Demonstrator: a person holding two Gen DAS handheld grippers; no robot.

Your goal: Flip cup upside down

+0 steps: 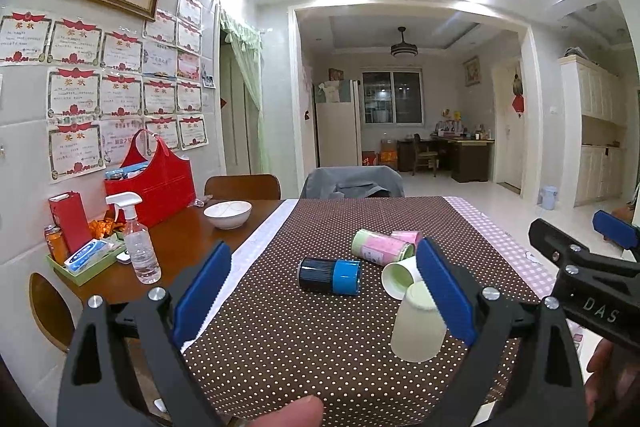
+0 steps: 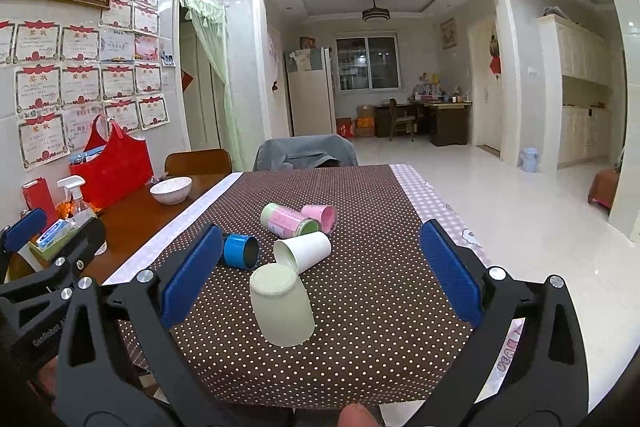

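The smooth pale-green cup (image 2: 282, 307) stands upside down, axis vertical, near on the dotted cloth (image 2: 360, 307), while both the left gripper (image 1: 324, 291) and right gripper (image 2: 320, 267) gape wide, empty.

1. Bare dotted cloth (image 2: 360, 307) lies right of and in front of the upturned green cup (image 2: 282, 311).
2. Behind that cup, touching or nearly, a white cup (image 2: 304, 251) lies sideways.
3. Behind-left of it lies a blue-capped jar (image 2: 240, 251).

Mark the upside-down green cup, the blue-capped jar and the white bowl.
upside-down green cup (image 2: 282, 307), right wrist view, side wall
blue-capped jar (image 1: 330, 275), left wrist view, body beside cap
white bowl (image 1: 227, 214), left wrist view, outer wall
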